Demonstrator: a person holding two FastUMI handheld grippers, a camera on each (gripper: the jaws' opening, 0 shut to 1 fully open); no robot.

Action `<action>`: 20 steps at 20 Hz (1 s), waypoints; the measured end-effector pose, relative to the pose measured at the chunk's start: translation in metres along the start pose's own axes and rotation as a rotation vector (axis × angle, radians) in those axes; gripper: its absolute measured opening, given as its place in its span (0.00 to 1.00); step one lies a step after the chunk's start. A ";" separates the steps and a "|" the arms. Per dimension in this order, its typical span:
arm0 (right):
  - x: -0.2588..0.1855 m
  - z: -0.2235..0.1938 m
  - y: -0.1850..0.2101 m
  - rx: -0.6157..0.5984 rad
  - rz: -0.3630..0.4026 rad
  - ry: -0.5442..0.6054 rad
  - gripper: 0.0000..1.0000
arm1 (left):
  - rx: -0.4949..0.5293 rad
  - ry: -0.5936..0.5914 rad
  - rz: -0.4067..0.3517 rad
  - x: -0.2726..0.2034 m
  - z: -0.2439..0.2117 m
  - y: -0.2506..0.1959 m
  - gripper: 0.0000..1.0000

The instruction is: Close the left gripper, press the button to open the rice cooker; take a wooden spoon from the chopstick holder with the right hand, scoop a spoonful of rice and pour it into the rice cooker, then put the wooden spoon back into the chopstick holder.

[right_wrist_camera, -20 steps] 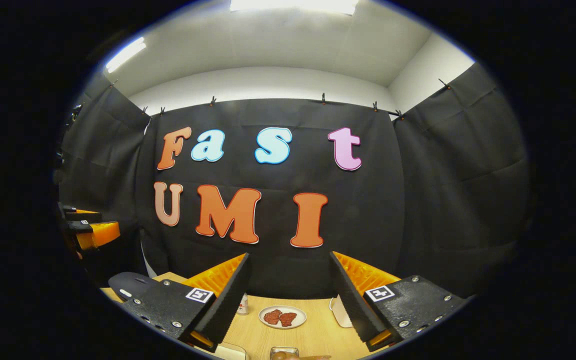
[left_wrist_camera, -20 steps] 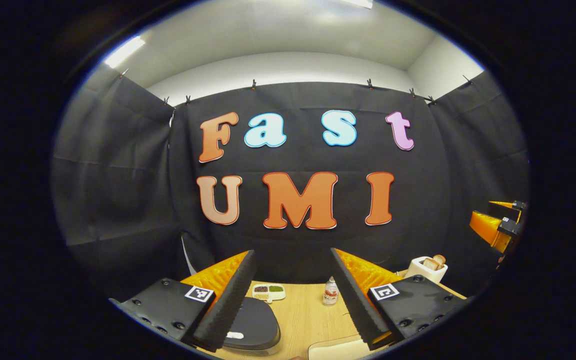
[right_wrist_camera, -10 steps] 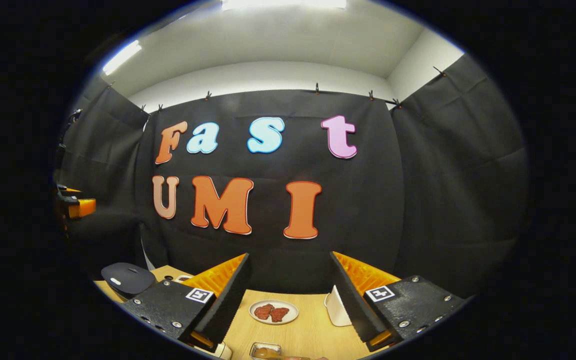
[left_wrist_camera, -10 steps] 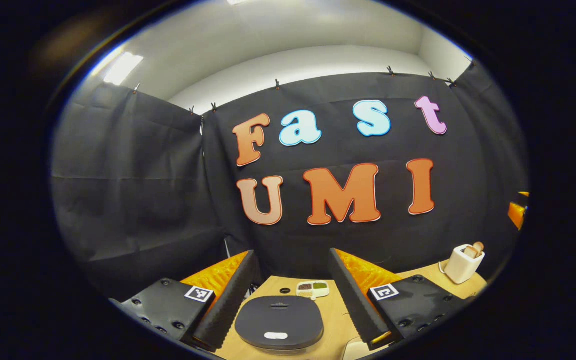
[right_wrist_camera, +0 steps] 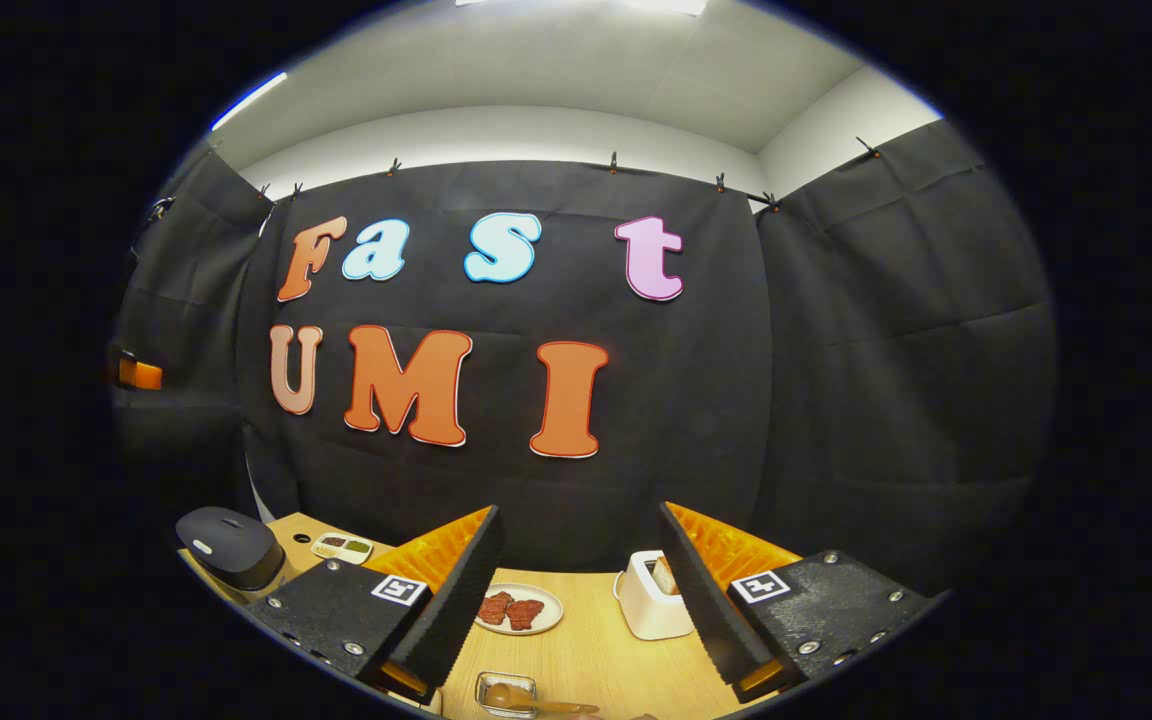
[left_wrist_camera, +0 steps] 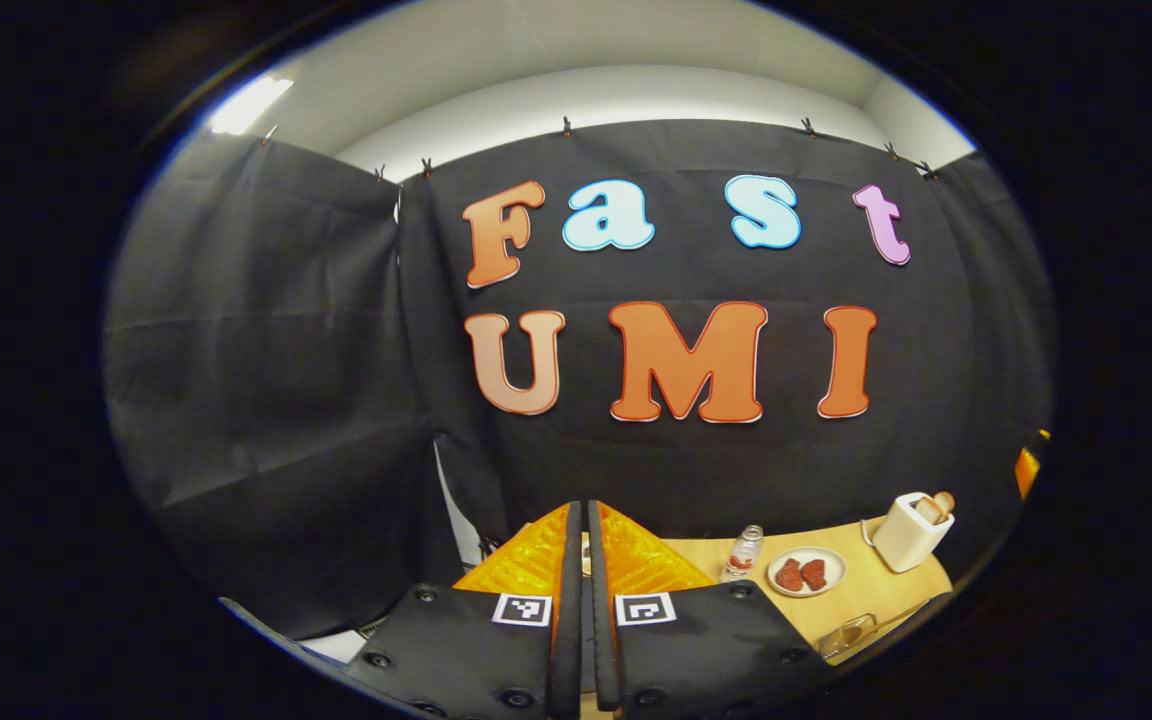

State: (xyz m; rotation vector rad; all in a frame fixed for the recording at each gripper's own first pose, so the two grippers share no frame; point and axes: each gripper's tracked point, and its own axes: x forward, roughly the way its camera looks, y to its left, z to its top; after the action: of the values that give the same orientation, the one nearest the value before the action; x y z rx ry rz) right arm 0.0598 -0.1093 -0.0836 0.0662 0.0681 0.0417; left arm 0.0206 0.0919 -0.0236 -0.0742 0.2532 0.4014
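A: How do your two grippers stand?

B: My left gripper (left_wrist_camera: 582, 600) has its two fingers pressed together with nothing between them, raised above the wooden table (left_wrist_camera: 861, 600). My right gripper (right_wrist_camera: 576, 600) has its fingers spread wide apart, and nothing sits between them either.

A: And the rice cooker?

B: In the right gripper view the rice cooker (right_wrist_camera: 229, 545) sits at the far left end of the table, dark lid down. Just beside it lies a small white dish (right_wrist_camera: 342, 546) with divided fillings.

A: What else is on the table?

B: A white plate (right_wrist_camera: 520, 609) with reddish pieces lies near the middle, and a white toaster (right_wrist_camera: 648, 597) with a slice in it stands to its right. Near my right fingers sits a small clear container (right_wrist_camera: 505, 692); something wooden lies just beside it, but I cannot tell what it is. In the left gripper view a small bottle (left_wrist_camera: 742, 553) stands just left of that plate
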 end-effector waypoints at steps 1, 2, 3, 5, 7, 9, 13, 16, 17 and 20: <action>-0.002 -0.001 0.000 -0.002 -0.008 0.001 0.95 | -0.032 0.074 -0.014 0.007 -0.018 0.004 0.05; -0.002 -0.001 0.000 -0.002 -0.012 0.002 0.95 | -0.065 0.145 -0.039 0.014 -0.034 0.004 0.05; -0.002 -0.003 0.002 -0.005 -0.016 0.007 0.95 | -0.088 0.232 -0.044 0.020 -0.054 0.005 0.05; -0.003 -0.010 0.002 -0.016 -0.024 0.029 0.97 | -0.134 0.405 -0.051 0.031 -0.090 0.008 0.05; -0.006 -0.020 -0.001 -0.030 -0.035 0.056 0.97 | -0.176 0.578 -0.041 0.037 -0.127 0.013 0.05; -0.009 -0.033 -0.003 -0.039 -0.041 0.081 0.95 | -0.222 0.707 -0.035 0.041 -0.158 0.018 0.05; -0.018 -0.058 -0.007 -0.045 -0.036 0.145 0.95 | -0.300 0.892 -0.024 0.047 -0.205 0.024 0.05; -0.021 -0.069 -0.013 -0.044 -0.051 0.177 0.95 | -0.338 0.985 -0.017 0.050 -0.231 0.027 0.05; -0.022 -0.071 -0.016 -0.044 -0.060 0.183 0.95 | -0.337 1.005 -0.018 0.050 -0.238 0.029 0.05; -0.024 -0.080 -0.018 -0.022 -0.084 0.205 0.95 | -0.323 1.066 -0.010 0.047 -0.263 0.029 0.05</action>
State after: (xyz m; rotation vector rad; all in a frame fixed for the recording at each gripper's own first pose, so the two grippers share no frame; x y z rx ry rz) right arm 0.0310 -0.1233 -0.1630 0.0369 0.2752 -0.0349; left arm -0.0095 0.1041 -0.2902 -0.6134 1.2360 0.3596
